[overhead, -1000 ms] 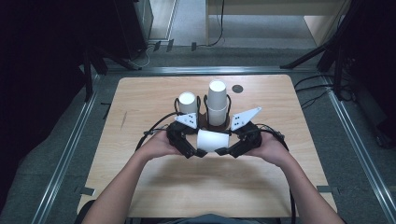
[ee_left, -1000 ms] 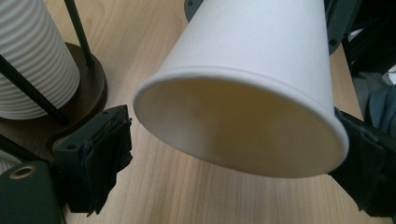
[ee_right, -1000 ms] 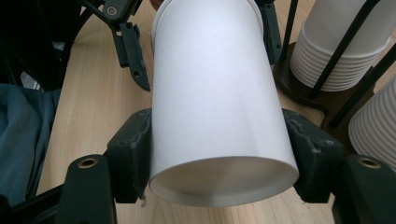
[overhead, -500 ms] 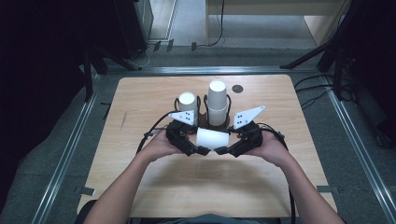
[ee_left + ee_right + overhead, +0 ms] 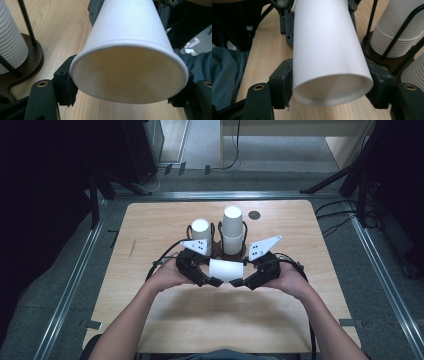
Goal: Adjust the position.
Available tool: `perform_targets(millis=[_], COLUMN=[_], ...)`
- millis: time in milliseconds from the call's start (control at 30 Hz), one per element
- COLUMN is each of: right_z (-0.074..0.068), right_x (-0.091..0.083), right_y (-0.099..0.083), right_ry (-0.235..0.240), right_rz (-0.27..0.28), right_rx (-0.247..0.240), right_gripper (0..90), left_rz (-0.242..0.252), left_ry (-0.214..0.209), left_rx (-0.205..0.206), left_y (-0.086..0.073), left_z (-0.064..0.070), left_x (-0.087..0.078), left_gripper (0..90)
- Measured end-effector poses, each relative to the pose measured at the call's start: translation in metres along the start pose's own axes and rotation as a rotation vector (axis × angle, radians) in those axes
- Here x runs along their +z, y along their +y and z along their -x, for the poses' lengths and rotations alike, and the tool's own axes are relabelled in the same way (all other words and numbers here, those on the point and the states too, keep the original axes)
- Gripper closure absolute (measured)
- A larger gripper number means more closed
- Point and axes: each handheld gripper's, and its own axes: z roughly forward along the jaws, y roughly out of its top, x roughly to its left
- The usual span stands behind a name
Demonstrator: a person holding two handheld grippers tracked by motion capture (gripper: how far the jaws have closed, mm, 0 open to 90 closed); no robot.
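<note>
Holding a single white paper cup (image 5: 226,269) sideways between two grippers, the person has it hanging just above the desk (image 5: 150,225), in front of a wire rack (image 5: 233,251) that carries two stacks of cups.

On the left, the left gripper (image 5: 215,282) has its jaws clamped on the cup's wide, open rim; in the left gripper view the rim (image 5: 128,72) sits pressed between the two black pads and looks slightly squashed out of round. In the middle, the cup spans the gap between both grippers, its wall unsupported. On the right, the right gripper (image 5: 237,282) has its jaws closed around the narrower base end (image 5: 332,90), which is stiffer.

The step in hand looks like pulling apart nested cups or passing the cup from one gripper to the other. To do it well, keep the squeeze on the rim light, since thin paper creases easily there. Pull straight along the cup's axis without twisting, and keep both grippers level. The shorter stack (image 5: 201,234) and the taller stack (image 5: 232,229) stand just behind, so the motion should stay clear of them.
</note>
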Motion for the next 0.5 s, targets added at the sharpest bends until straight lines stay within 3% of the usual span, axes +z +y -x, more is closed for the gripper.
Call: perform_targets(millis=[233, 500], right_z=[0.003, 0.004], right_x=[0.001, 0.006], right_y=[-0.004, -0.005], right_ry=[-0.028, -0.041], right_rz=[-0.033, -0.072], right_rx=[0.029, 0.021], right_gripper=[28.3, 28.3], left_rz=[-0.028, -0.088], left_ry=[0.046, 0.127], left_rx=[-0.014, 0.019], left_y=[-0.001, 0.01], left_z=[-0.002, 0.002], left_x=[-0.01, -0.022], left_gripper=[26.4, 26.3])
